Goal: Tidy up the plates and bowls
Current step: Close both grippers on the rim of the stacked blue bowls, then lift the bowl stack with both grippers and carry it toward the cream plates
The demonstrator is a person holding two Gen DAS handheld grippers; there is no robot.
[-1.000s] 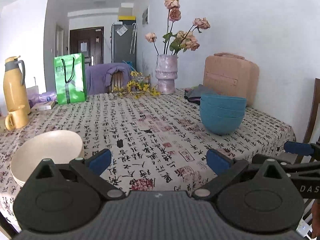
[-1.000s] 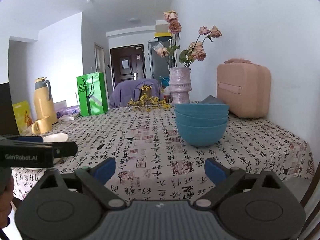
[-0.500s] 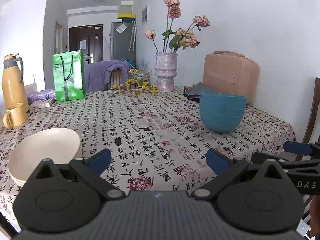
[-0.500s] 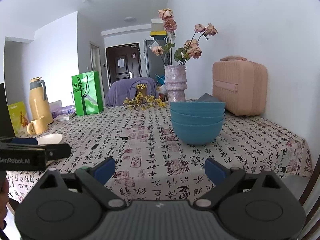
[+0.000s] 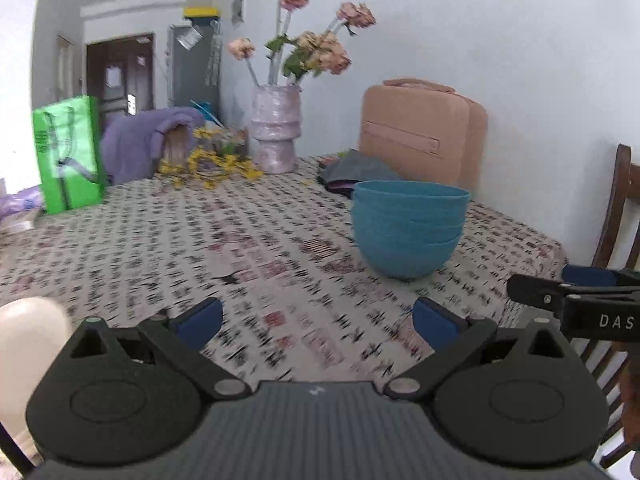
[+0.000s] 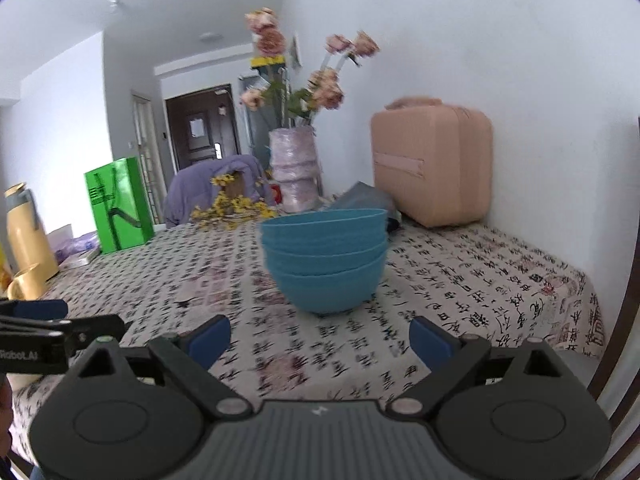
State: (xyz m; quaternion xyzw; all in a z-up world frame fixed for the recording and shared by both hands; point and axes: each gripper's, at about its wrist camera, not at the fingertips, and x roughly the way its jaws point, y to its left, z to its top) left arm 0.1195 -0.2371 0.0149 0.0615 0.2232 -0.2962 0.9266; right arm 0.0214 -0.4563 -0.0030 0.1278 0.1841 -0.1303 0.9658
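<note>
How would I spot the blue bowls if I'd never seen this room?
Find the pink case standing against the wall on the patterned tablecloth. Just in front of it sits the stack of blue bowls, nested together, the only blue dishes there.

1. The cream bowl (image 5: 30, 336) is cut off by the left edge of the left wrist view and partly hidden behind the gripper body.
2. The tablecloth (image 5: 280, 264) print is smeared by motion blur and unreadable there.
3. The chair (image 5: 618, 216) is cut by the right edge.
4. The yellow mug (image 6: 24, 286) is cut off at the left edge of the right wrist view, and the lettering on the green bag (image 6: 118, 206) is too blurred to read.
</note>
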